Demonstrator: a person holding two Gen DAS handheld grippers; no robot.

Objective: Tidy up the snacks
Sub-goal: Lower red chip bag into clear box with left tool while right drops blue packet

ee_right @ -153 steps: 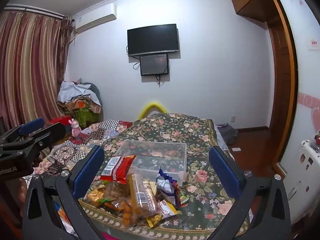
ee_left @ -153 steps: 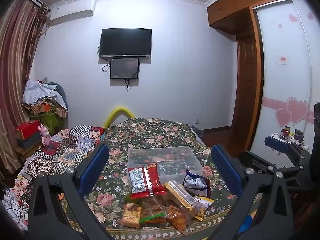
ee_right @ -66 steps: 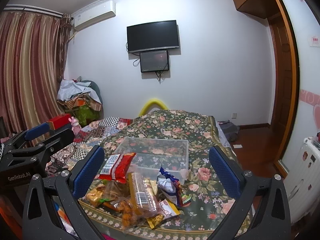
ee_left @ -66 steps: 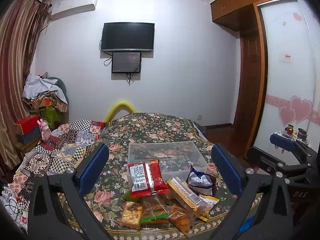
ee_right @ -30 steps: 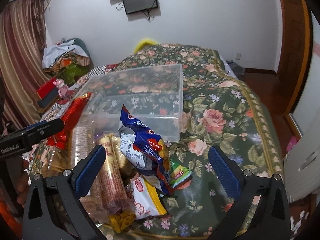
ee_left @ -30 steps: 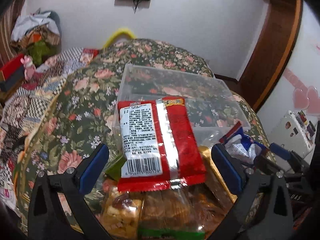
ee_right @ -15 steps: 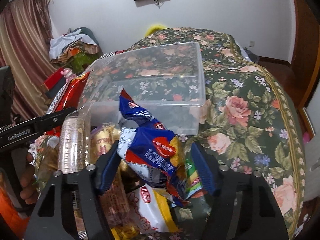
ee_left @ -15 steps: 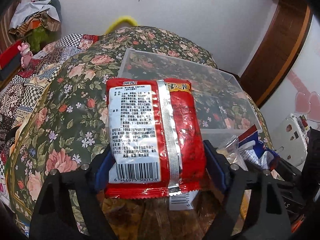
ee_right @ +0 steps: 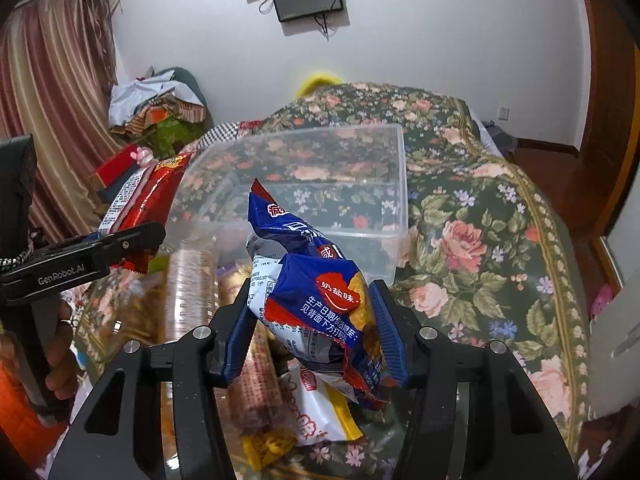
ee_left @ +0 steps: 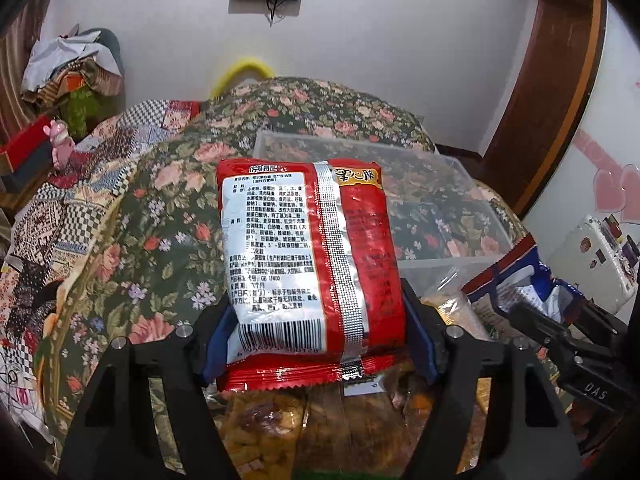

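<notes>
My left gripper (ee_left: 318, 344) is shut on a red snack packet (ee_left: 308, 264) with a white label, held over the snack pile. It also shows in the right wrist view (ee_right: 140, 208). My right gripper (ee_right: 314, 340) is shut on a blue and white snack bag (ee_right: 316, 300); that bag shows at the right in the left wrist view (ee_left: 516, 276). A clear plastic bin (ee_right: 400, 184) stands empty on the floral bedspread just beyond both packets, also in the left wrist view (ee_left: 452, 168).
More snacks lie under the grippers: clear bags of fried snacks (ee_left: 264, 428), a biscuit sleeve (ee_right: 188, 292), a white and yellow packet (ee_right: 320, 412). The floral bed (ee_right: 480, 240) drops off at right. A patchwork quilt (ee_left: 60, 208) and a clothes pile (ee_right: 156, 108) lie left.
Both grippers came down from a high view of the room to the snack pile. Both jaws closed, the left on the red packet and the right on the blue bag.
</notes>
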